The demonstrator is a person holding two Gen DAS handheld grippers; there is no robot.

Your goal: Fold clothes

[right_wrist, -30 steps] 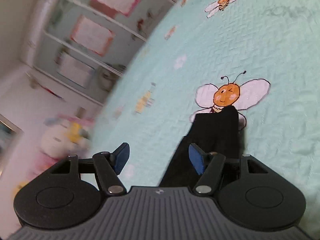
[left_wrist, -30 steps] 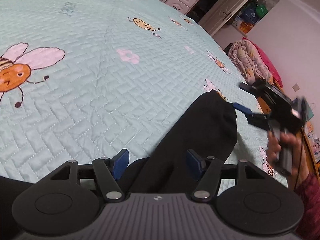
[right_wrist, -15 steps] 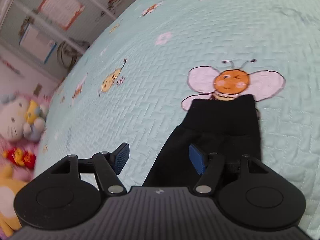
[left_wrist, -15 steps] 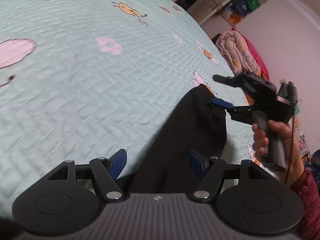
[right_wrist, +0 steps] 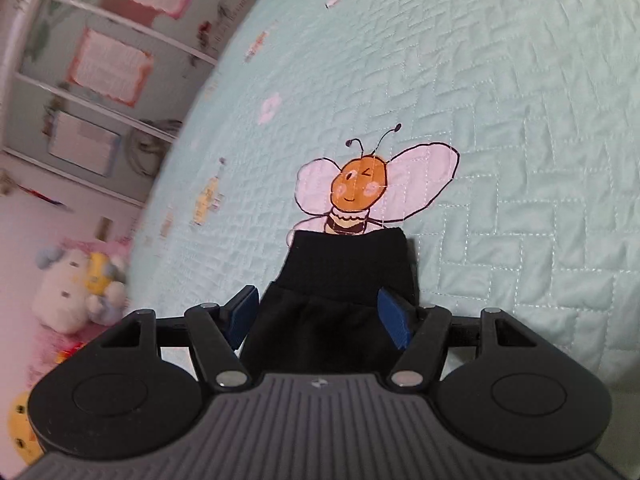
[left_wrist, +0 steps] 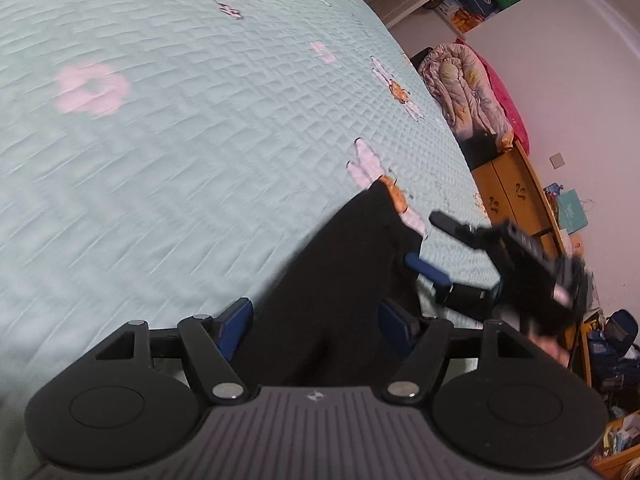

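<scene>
A long black garment [left_wrist: 352, 264] lies flat on the mint quilted bedspread [left_wrist: 180, 152]. Its ribbed cuff [right_wrist: 348, 268] ends just below a printed bee [right_wrist: 360, 188]. My left gripper [left_wrist: 316, 320] is open low over the near stretch of the garment, and the cloth runs between its blue pads [left_wrist: 236, 324]. My right gripper [right_wrist: 318, 314] is open too and straddles the cuff end, one pad at each side edge. In the left wrist view my right gripper [left_wrist: 426, 240] is blurred at the garment's far right end. The near part of the garment is hidden under the gripper bodies.
The bed's right edge drops to a wooden cabinet [left_wrist: 516, 196], with a bundled pink quilt [left_wrist: 464, 84] behind it. Plush toys [right_wrist: 76, 288] sit past the bed's left edge, below wall shelves [right_wrist: 100, 60]. Open bedspread stretches beyond the cuff.
My left gripper slid along the garment toward the right gripper, which came down close to the cloth. The right gripper shifted from beside the cuff to straddling it.
</scene>
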